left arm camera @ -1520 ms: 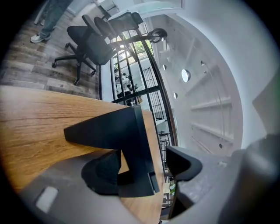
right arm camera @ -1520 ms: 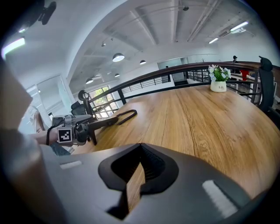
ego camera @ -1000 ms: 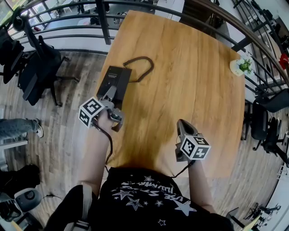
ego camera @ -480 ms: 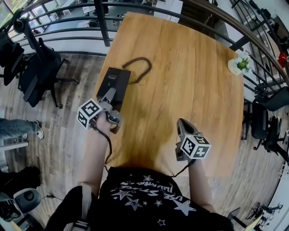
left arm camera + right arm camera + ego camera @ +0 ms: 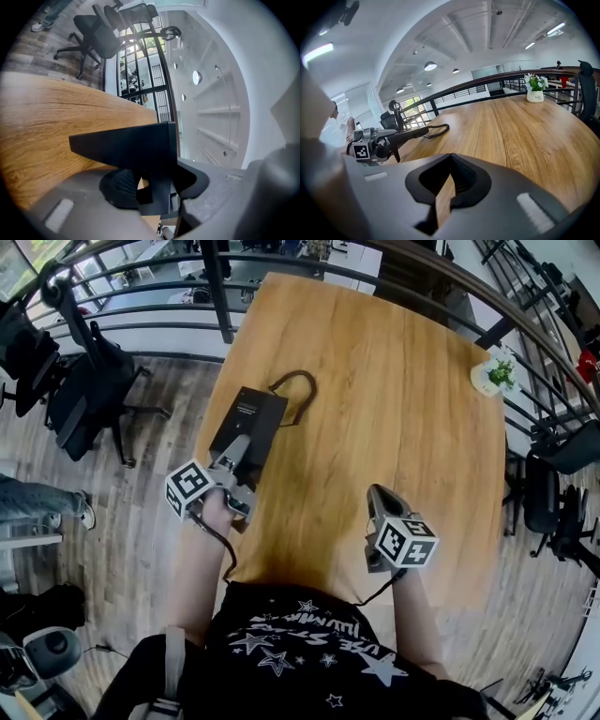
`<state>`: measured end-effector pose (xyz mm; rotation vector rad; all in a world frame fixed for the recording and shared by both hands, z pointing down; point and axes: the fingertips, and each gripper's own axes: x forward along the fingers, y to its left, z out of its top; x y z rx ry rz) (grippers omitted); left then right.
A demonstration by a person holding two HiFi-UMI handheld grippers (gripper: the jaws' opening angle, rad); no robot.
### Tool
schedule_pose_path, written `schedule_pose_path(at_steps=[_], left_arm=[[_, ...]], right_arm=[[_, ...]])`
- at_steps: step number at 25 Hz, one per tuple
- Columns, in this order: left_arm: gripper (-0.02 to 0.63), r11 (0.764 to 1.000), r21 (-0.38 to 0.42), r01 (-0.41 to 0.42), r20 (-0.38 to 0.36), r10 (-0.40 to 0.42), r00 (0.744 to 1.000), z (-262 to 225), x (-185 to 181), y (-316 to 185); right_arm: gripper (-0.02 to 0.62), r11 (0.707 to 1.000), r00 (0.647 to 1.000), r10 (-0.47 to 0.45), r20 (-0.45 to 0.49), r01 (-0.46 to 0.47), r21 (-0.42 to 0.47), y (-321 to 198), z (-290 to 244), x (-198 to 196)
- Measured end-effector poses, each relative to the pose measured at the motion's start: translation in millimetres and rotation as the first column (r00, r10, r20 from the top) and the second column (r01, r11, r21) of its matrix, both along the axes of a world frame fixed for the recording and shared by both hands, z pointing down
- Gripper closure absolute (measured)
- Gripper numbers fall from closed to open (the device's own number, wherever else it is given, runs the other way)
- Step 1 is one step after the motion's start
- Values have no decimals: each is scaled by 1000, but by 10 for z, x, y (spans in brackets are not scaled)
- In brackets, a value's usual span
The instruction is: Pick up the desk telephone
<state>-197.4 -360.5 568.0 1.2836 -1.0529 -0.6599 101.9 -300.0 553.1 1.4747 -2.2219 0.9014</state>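
The desk telephone [image 5: 247,420] is a flat black slab near the table's left edge, with a dark coiled cord [image 5: 296,390] looping off its far end. My left gripper [image 5: 238,450] is shut on the phone's near edge. In the left gripper view the black edge [image 5: 136,143] sits clamped between the pads [image 5: 121,186]. The right gripper view shows the phone [image 5: 408,134] held off the wood by my left gripper [image 5: 383,146]. My right gripper [image 5: 376,497] hovers over the table's near right part, shut with nothing in it [image 5: 450,174].
The wooden table [image 5: 403,399] has a small potted plant [image 5: 497,377] at its far right edge. A dark metal railing [image 5: 217,285] curves round the far side. Black office chairs [image 5: 82,381] stand on the floor to the left.
My left gripper has closed on the phone and raised it off the table, turning it a little. The cord loop has pulled in closer to the phone. The right gripper has stayed put.
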Motion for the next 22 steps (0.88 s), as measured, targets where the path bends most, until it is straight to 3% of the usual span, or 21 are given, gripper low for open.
schedule_pose_path(at_steps=[6, 22], left_arm=[[419, 997, 74, -19, -14, 20, 1000, -289, 152, 231], [419, 987, 143, -70, 9, 70, 998, -607, 714, 1050]], right_arm=[[592, 1000, 1000, -14, 17, 13, 27, 151, -76, 77], [594, 992, 993, -93, 74, 87, 87, 759, -282, 380]])
